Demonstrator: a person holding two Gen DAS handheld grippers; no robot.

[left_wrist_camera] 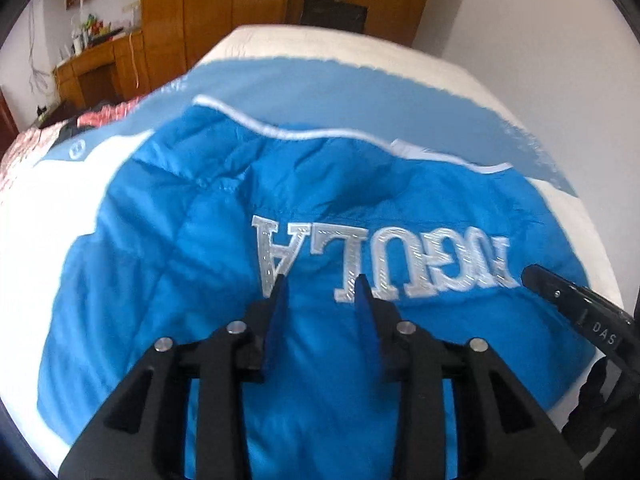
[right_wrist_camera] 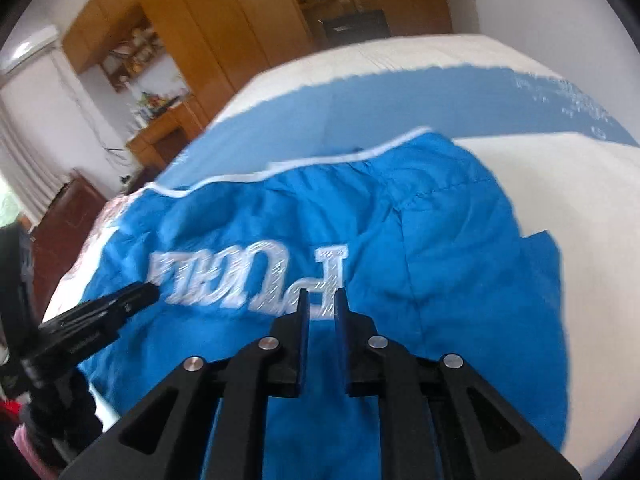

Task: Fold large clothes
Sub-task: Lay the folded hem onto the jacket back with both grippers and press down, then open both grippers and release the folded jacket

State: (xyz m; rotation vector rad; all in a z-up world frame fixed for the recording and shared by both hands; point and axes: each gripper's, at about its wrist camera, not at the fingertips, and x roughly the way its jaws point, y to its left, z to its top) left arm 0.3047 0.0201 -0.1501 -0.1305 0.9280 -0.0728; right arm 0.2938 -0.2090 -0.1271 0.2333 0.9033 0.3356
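Spread across the white-and-light-blue bed [left_wrist_camera: 400, 52], bright blue quilted puffer jacket [left_wrist_camera: 168, 240] with silver embroidered letters, lying flat right under both tools. Left gripper [left_wrist_camera: 320, 292] with jaws apart, right gripper [right_wrist_camera: 322, 300] with jaws only narrowly apart, neither clamping anything. Probably light, puffy and slippery, so best pinched at the white-piped hem [right_wrist_camera: 280, 174] or a seam, not mid-panel.

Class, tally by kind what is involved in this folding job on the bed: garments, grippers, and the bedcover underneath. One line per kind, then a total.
Blue jackets: 1
Grippers: 2, left gripper and right gripper, both open above the jacket
White-and-blue bedcovers: 1
Total: 4
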